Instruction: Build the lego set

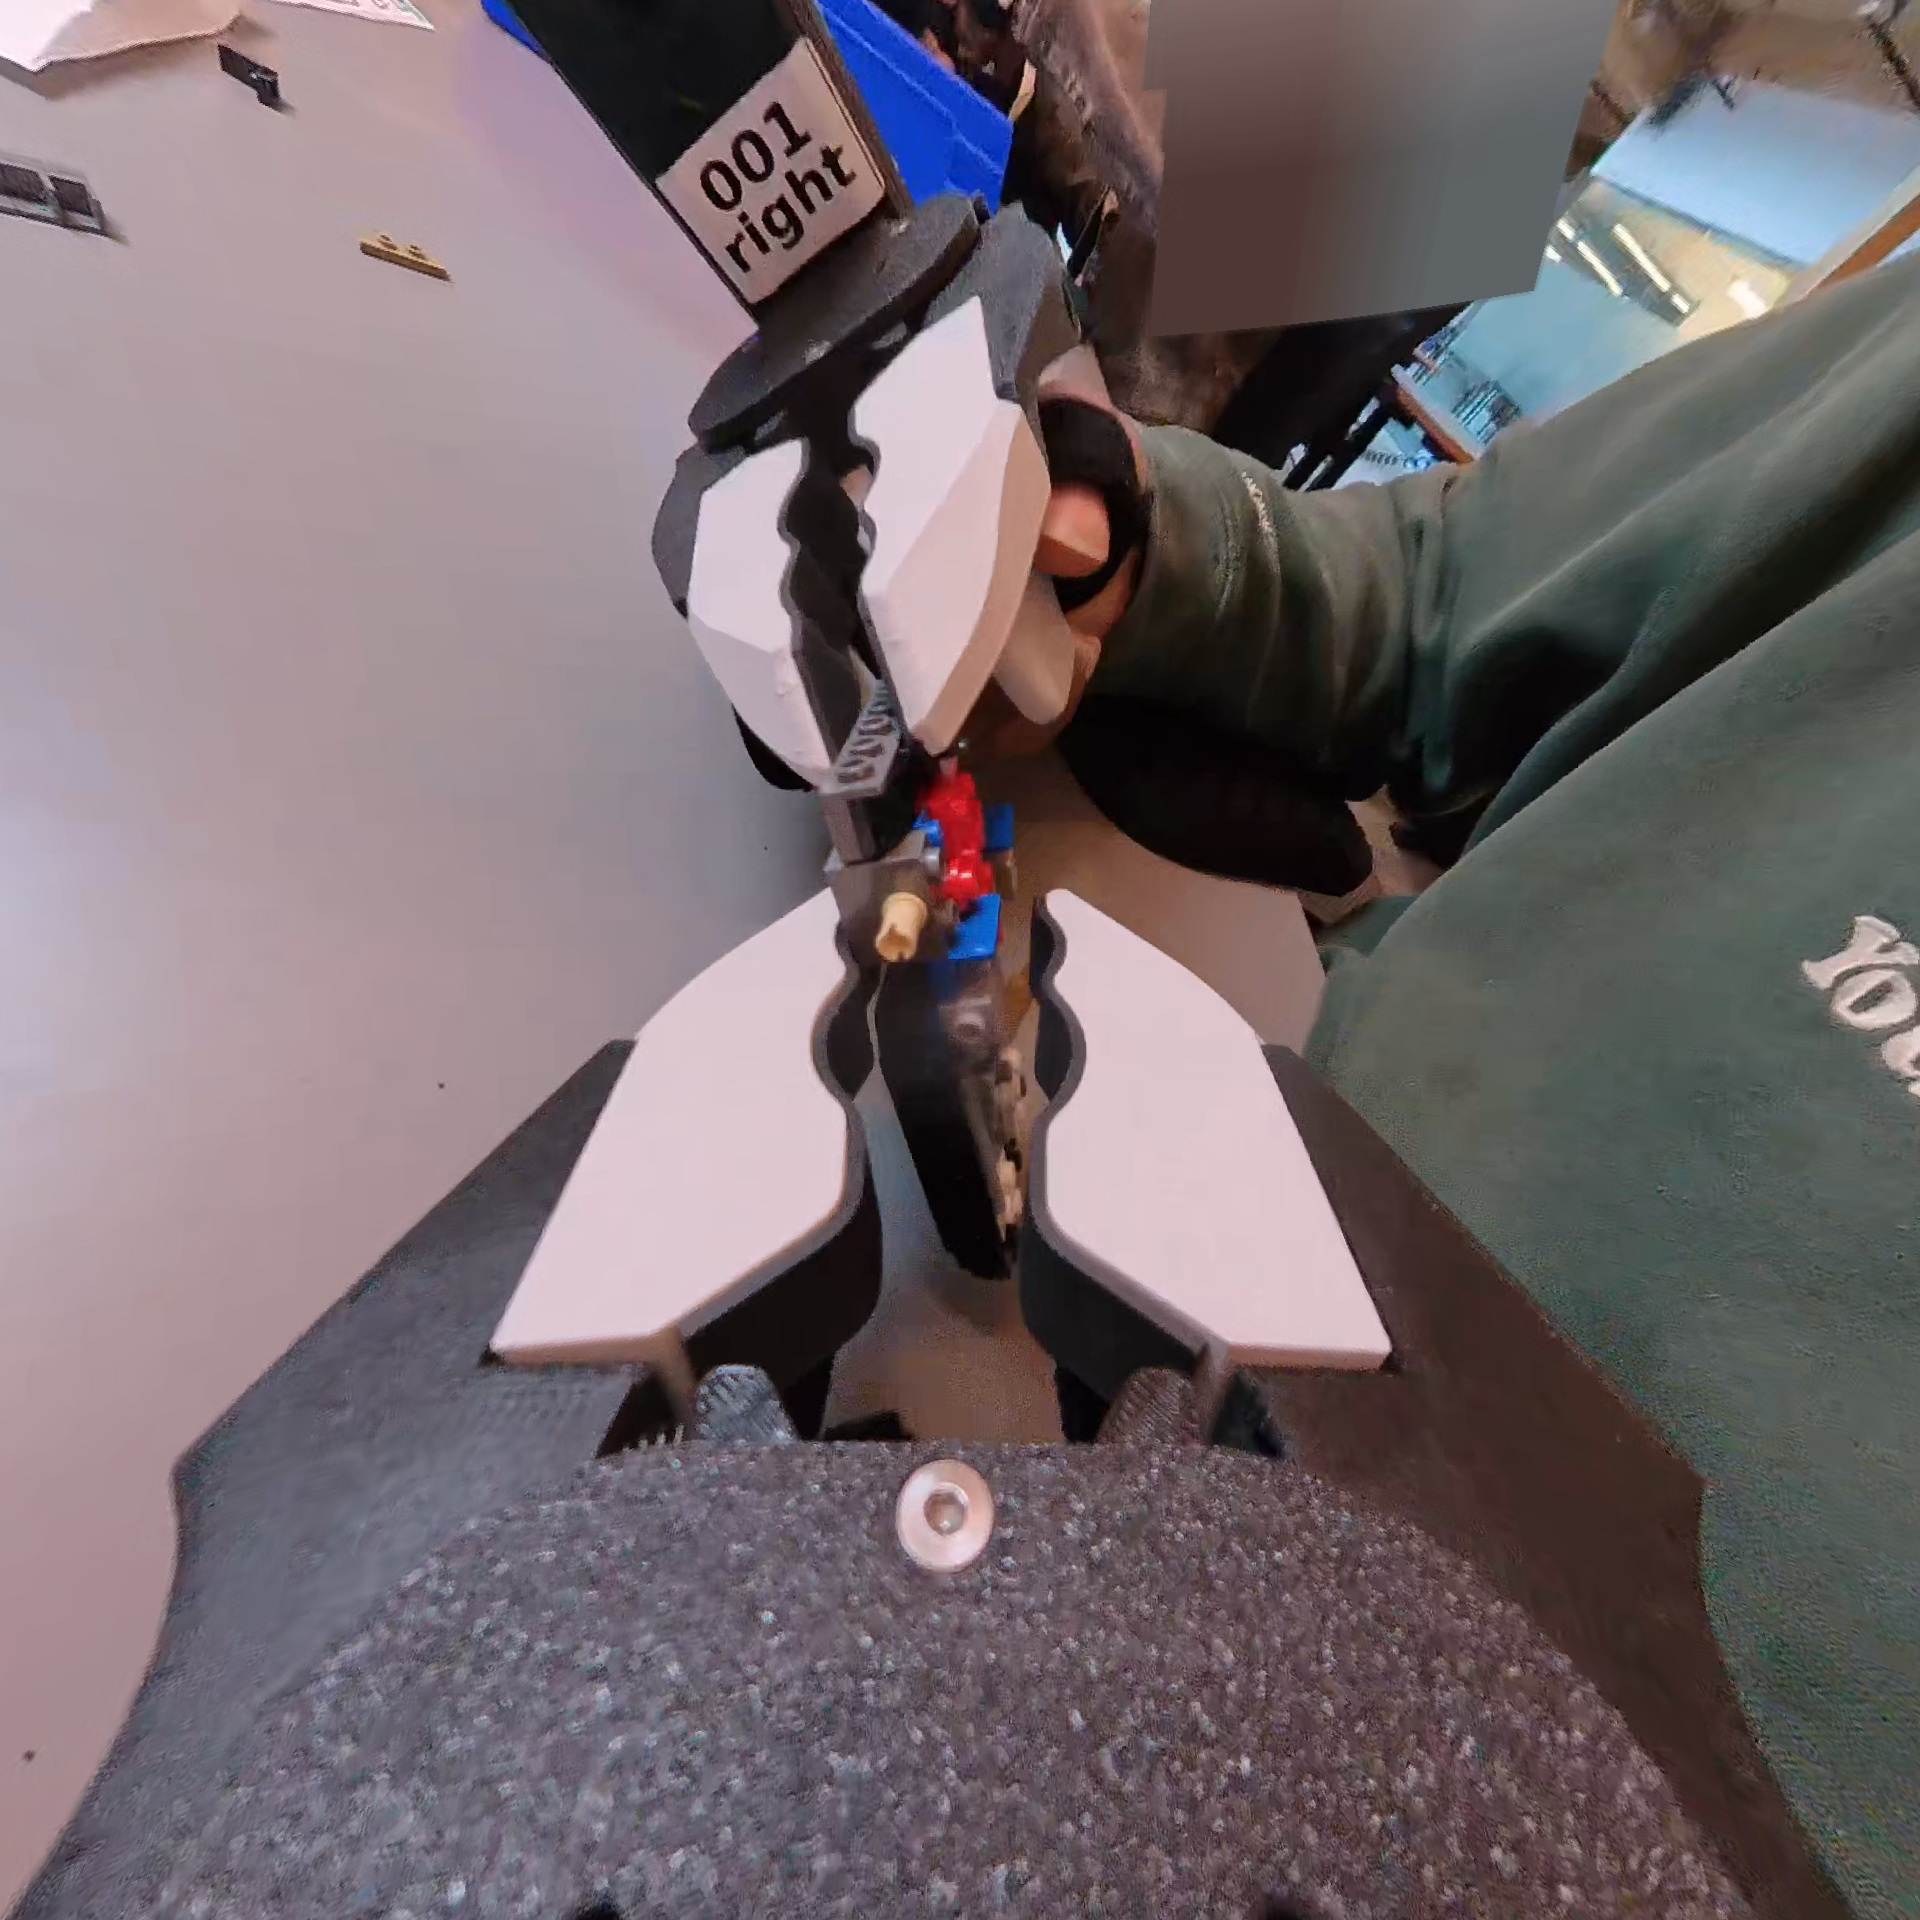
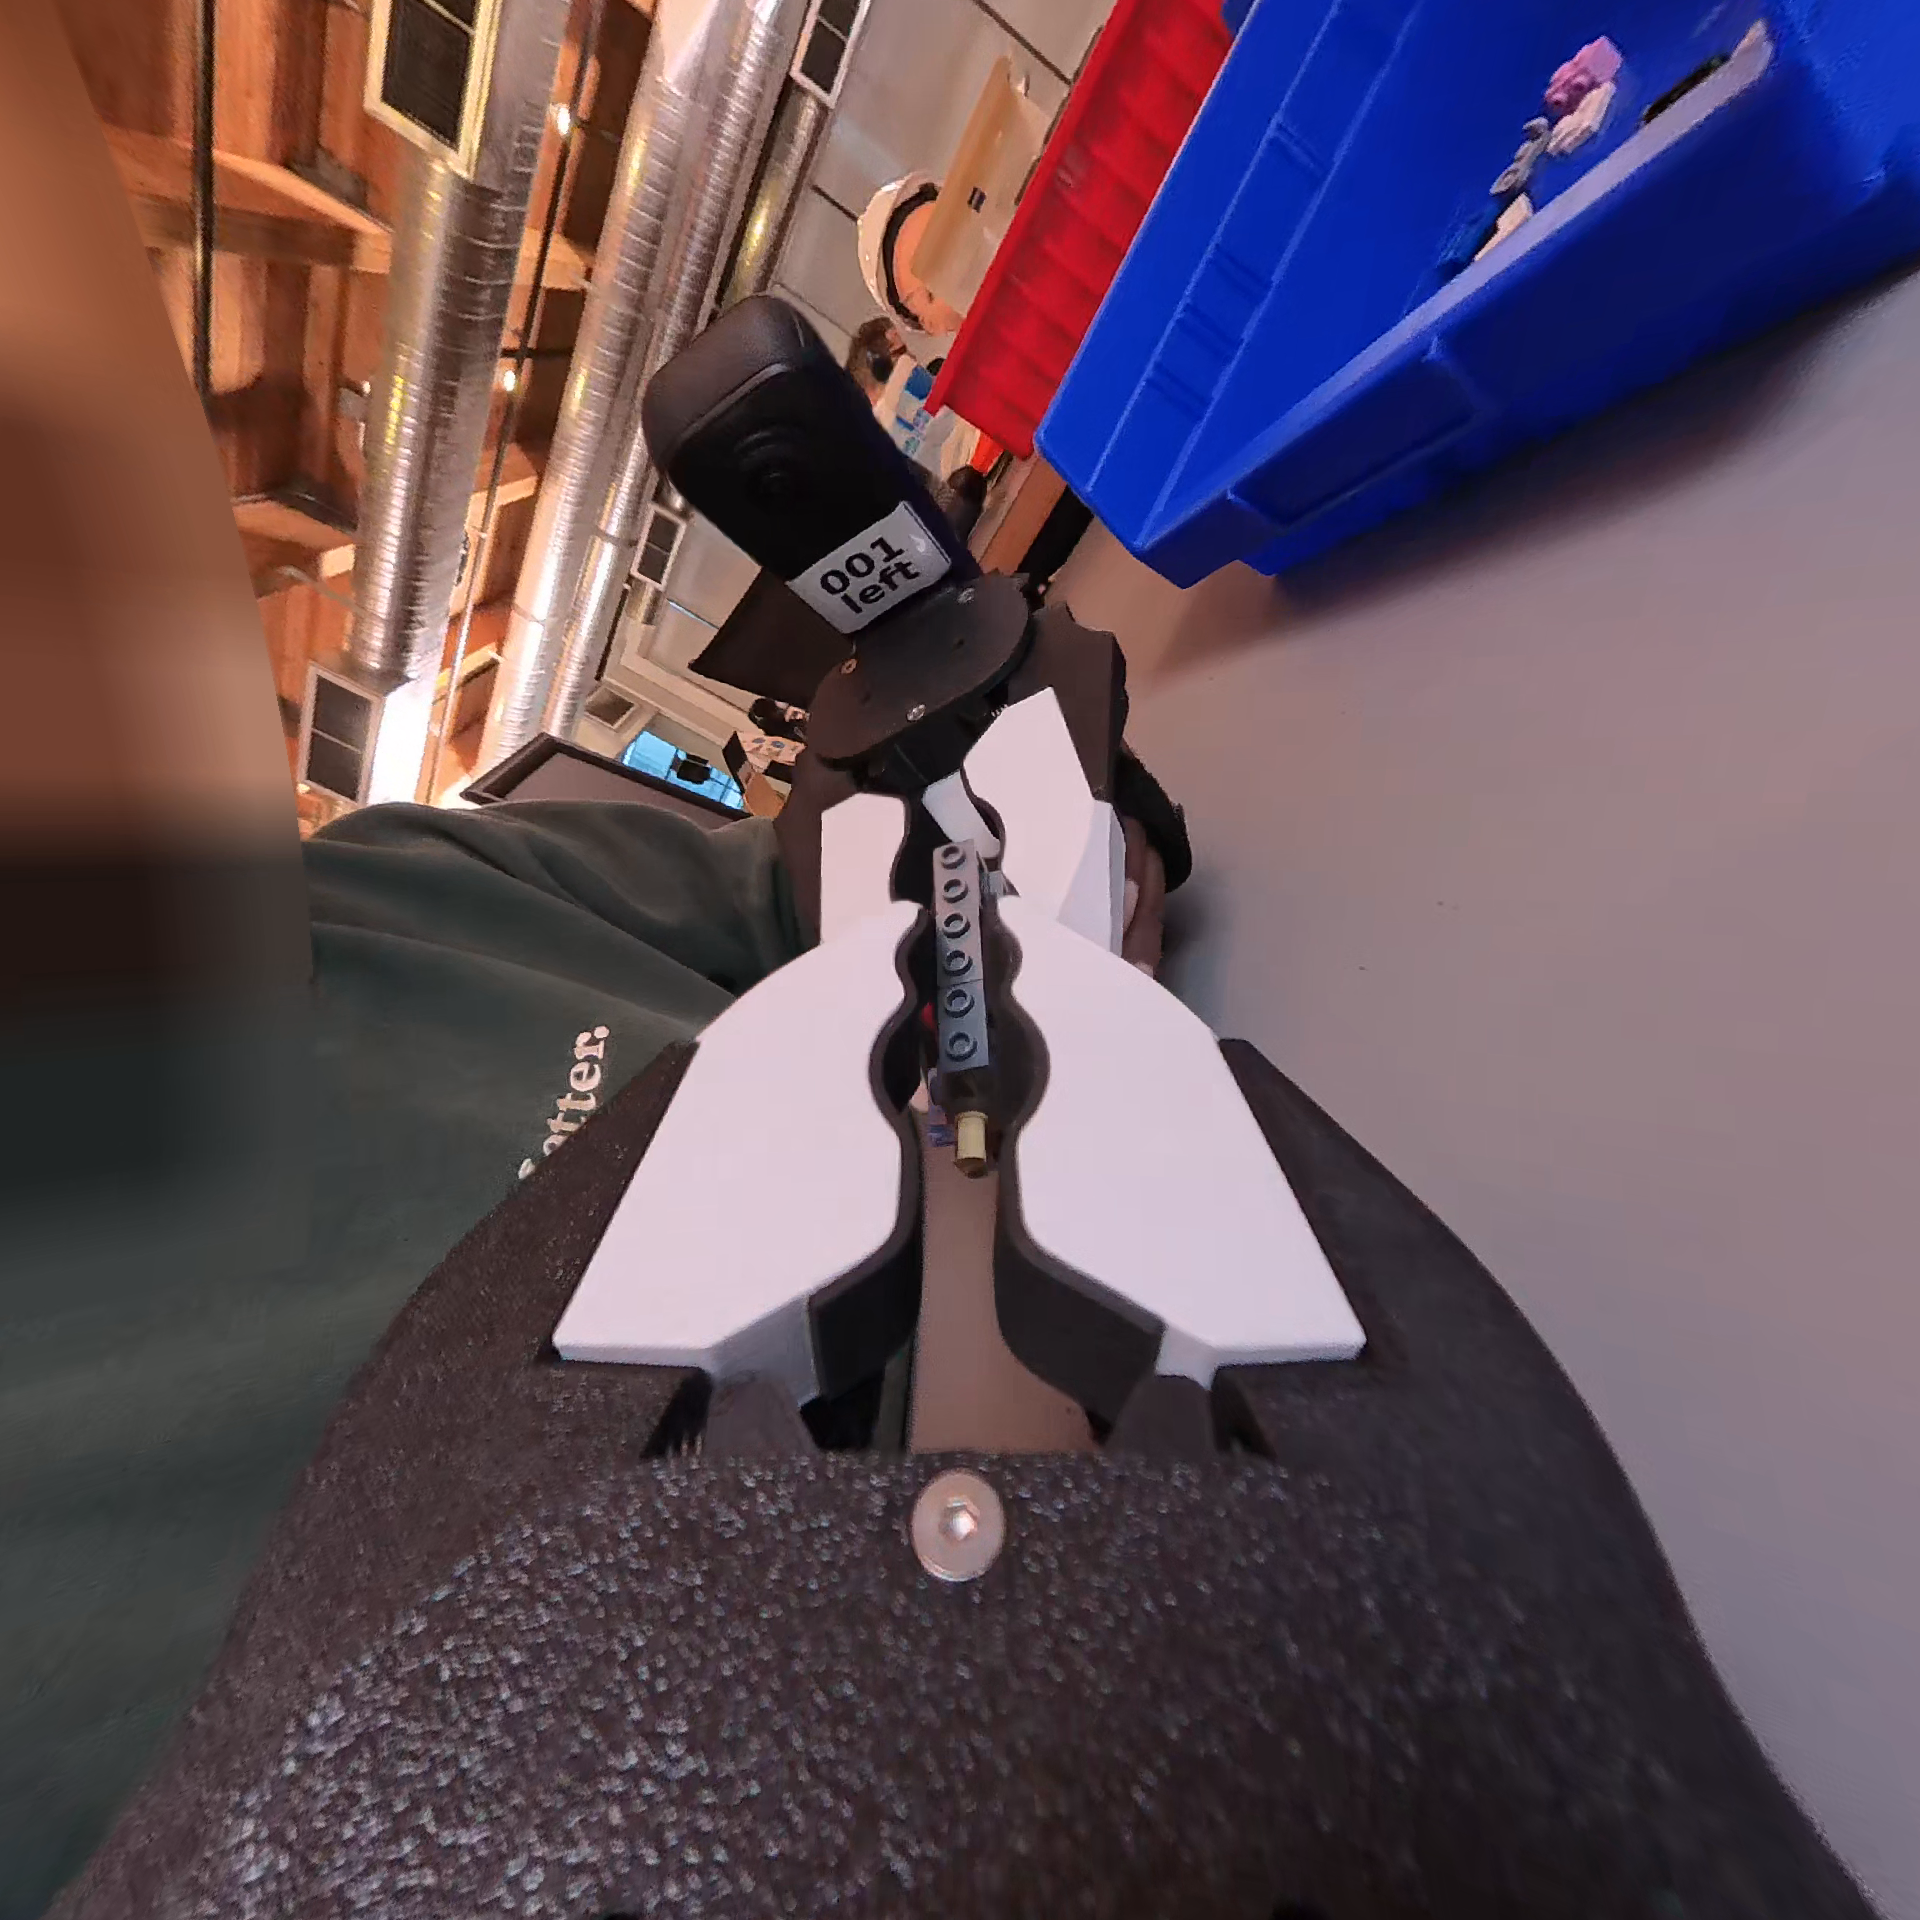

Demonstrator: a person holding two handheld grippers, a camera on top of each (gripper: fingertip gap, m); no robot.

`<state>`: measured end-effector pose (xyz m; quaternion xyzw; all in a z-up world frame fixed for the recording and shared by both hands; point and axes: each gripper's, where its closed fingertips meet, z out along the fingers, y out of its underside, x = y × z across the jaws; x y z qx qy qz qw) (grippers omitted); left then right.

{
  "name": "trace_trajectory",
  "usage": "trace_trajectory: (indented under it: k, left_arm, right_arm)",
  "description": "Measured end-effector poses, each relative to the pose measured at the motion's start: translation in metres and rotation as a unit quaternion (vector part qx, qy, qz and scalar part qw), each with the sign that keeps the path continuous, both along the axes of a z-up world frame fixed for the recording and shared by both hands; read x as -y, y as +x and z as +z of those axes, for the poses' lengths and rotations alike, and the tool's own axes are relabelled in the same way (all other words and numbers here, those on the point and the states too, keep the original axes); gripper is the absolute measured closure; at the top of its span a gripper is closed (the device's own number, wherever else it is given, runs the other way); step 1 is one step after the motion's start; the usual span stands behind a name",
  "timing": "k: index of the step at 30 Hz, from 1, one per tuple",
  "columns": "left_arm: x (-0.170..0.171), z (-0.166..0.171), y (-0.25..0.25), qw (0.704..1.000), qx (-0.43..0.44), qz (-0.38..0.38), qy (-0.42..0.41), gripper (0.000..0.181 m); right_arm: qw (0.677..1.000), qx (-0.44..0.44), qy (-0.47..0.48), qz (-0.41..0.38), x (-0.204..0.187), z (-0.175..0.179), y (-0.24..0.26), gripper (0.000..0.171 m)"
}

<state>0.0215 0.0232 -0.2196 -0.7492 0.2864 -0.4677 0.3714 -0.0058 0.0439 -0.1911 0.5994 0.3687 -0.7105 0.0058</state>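
Worktop: grey. Blue bin: on worktop, beside red bin. Left gripper: clenched on black end of brick assembly. Right gripper: clenched on assembly's grey studded beam. Assembly held between both grippers, above worktop.

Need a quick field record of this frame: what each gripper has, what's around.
left gripper: shut on black end of brick assembly
right gripper: shut on grey studded beam of same assembly
assembly middle: red piece, blue pieces, tan pin
surface: grey table
nearby: blue bin, red bin behind it
person: green sleeve
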Motion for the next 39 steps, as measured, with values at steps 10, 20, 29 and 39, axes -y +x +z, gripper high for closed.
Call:
trace_trajectory:
  k: [10, 20, 29, 39]
  left_arm:
    - [-0.003, -0.003, -0.001, 1.0, 0.005, 0.005, -0.027, 0.163]
    - [0.0, -0.006, 0.001, 0.997, 0.03, -0.011, -0.067, 0.162]
    - [0.009, -0.003, 0.007, 0.997, 0.031, -0.045, -0.049, 0.162]
    - [-0.004, -0.01, -0.003, 0.993, 0.047, 0.001, -0.11, 0.163]
  right_arm:
    - [0.998, -0.01, 0.056, 0.014, 0.003, -0.001, 0.003, 0.156]
    - [0.973, -0.045, 0.228, 0.004, 0.005, -0.004, 0.004, 0.16]
    - [0.958, -0.101, 0.266, 0.038, 0.015, 0.0, 0.011, 0.16]
    - [0.957, -0.068, 0.281, -0.029, -0.008, 0.008, 0.006, 0.146]
